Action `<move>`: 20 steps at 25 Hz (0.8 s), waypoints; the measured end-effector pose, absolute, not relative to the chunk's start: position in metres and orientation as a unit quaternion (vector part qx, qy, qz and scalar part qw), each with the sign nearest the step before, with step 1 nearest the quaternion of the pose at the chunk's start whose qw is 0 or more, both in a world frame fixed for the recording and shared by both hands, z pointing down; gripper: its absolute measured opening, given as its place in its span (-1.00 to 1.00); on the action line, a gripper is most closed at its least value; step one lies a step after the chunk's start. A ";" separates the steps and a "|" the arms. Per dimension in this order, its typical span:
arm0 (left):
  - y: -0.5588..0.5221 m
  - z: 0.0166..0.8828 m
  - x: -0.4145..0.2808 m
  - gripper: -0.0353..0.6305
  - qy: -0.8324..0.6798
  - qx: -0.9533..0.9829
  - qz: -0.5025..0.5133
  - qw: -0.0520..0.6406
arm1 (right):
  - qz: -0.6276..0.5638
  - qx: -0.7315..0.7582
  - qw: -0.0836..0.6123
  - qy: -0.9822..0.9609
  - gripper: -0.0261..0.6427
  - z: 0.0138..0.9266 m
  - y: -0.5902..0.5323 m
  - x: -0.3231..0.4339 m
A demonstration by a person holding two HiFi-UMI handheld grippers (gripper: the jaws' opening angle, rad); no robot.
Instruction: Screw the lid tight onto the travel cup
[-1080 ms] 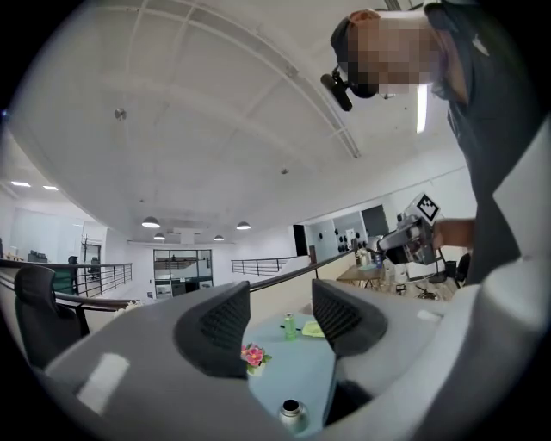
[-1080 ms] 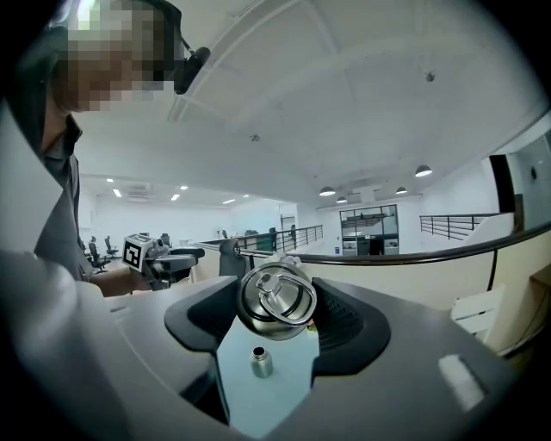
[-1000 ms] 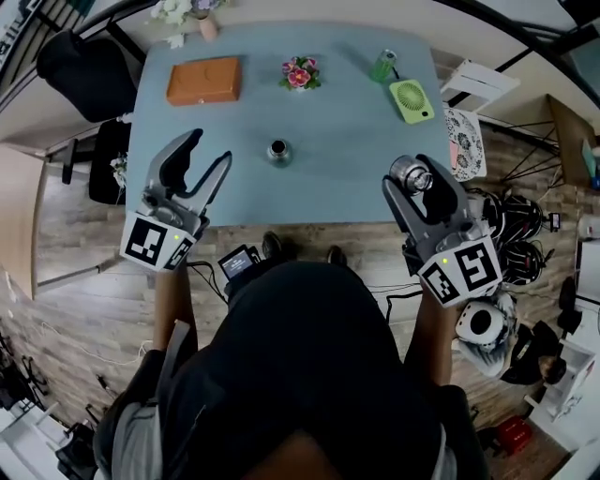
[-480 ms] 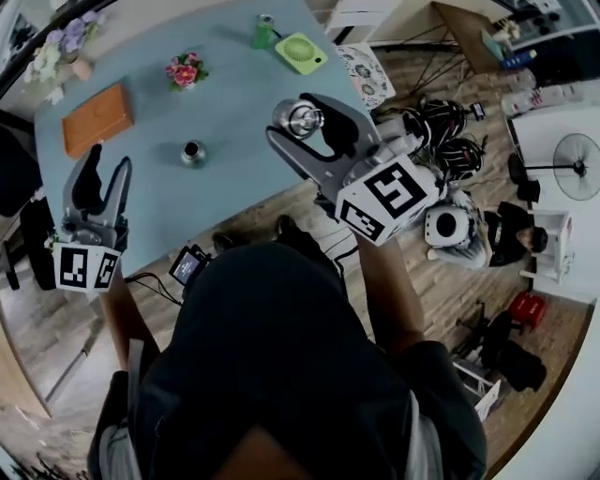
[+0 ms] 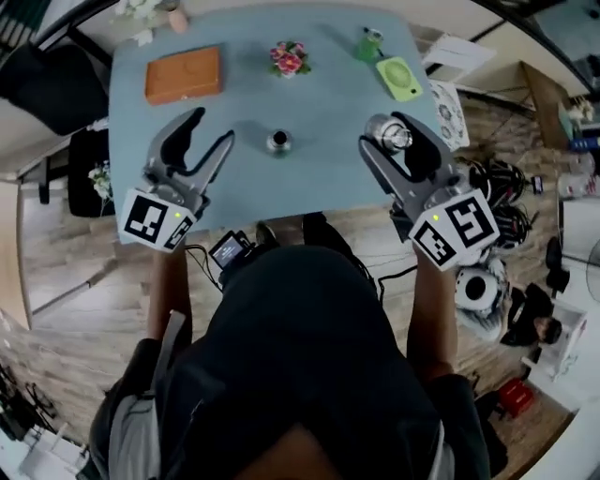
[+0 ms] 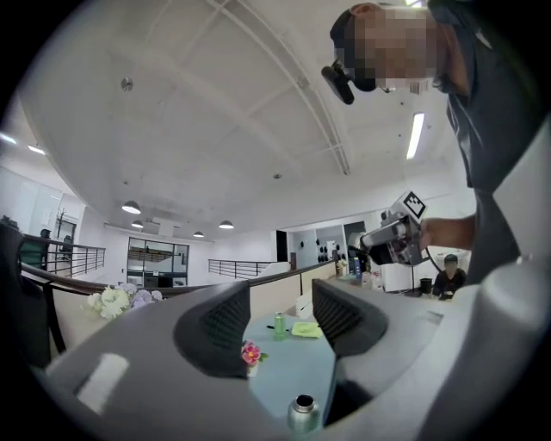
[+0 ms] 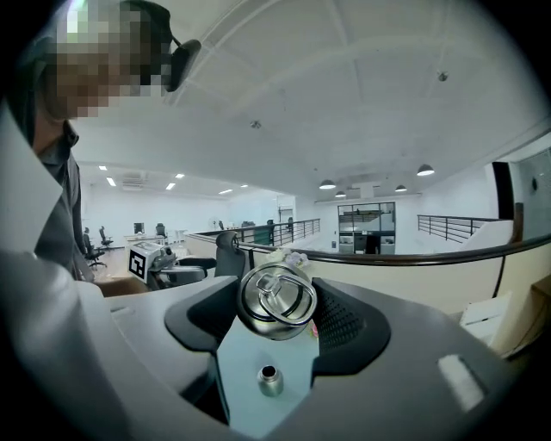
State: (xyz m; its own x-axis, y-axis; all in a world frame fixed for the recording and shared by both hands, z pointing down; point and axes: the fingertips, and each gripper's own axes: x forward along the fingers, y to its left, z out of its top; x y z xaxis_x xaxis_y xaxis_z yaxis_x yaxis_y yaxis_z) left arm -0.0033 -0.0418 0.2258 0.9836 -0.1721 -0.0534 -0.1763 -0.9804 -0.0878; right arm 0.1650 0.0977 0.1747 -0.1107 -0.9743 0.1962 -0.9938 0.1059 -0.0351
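Blue table (image 5: 323, 103), lid (image 7: 277, 298) in right hand-held gripper (image 5: 388, 137)

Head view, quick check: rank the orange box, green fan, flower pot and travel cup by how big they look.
1. orange box
2. green fan
3. flower pot, only slightly smaller than the fan
4. travel cup

Seen from the head view, a blue table (image 5: 328, 183) stands on a wood-plank floor (image 5: 66, 272). Along its far side, left to right, I count an orange rectangular box (image 5: 183, 74), a small pot of pink flowers (image 5: 289, 57), a green bottle (image 5: 368, 44) and, just beside it, a light green handheld fan (image 5: 399, 79) lying flat. White flowers (image 5: 141, 9) sit past the far left corner. Below the table's near edge I make out a small black device with a lit screen (image 5: 228, 251).
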 end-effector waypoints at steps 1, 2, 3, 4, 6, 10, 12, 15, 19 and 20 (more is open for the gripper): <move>-0.041 0.228 -0.006 -0.06 0.093 -0.994 0.021 0.046 | 0.080 0.657 0.062 -0.747 -0.13 0.177 0.093 0.162; -0.043 0.231 -0.012 -0.06 0.101 -0.994 0.017 0.047 | 0.082 0.648 0.060 -0.755 -0.13 0.181 0.085 0.157; -0.046 0.233 -0.019 -0.06 0.112 -0.992 0.013 0.047 | 0.084 0.636 0.058 -0.765 -0.13 0.185 0.074 0.151; -0.050 0.236 -0.024 -0.06 0.123 -0.991 0.009 0.045 | 0.088 0.623 0.057 -0.775 -0.13 0.190 0.063 0.146; -0.055 0.243 -0.031 -0.06 0.145 -0.989 -0.007 0.027 | 0.097 0.599 0.058 -0.793 -0.13 0.199 0.041 0.139; -0.061 0.263 -0.033 -0.06 0.177 -0.984 -0.035 0.000 | 0.111 0.551 0.064 -0.825 -0.13 0.215 0.003 0.128; -0.060 0.278 -0.025 -0.06 0.179 -0.983 -0.045 -0.006 | 0.115 0.533 0.063 -0.836 -0.13 0.226 -0.007 0.128; -0.055 0.302 -0.013 -0.05 0.179 -0.982 -0.060 -0.019 | 0.123 0.510 0.067 -0.848 -0.13 0.243 -0.020 0.126; -0.049 0.335 0.003 0.02 0.175 -0.981 -0.081 -0.015 | 0.129 0.486 0.081 -0.860 -0.13 0.263 -0.034 0.122; -0.048 0.345 0.008 0.05 0.172 -0.981 -0.085 -0.009 | 0.130 0.482 0.084 -0.863 -0.13 0.269 -0.036 0.122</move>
State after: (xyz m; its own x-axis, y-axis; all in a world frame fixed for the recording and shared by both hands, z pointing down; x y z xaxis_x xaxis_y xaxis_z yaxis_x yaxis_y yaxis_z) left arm 0.0083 -0.0479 0.3445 0.9264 -0.3356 0.1707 -0.3389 -0.9408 -0.0107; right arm 0.1215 -0.0365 0.2689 -0.5221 -0.8089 0.2704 -0.8527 0.5023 -0.1436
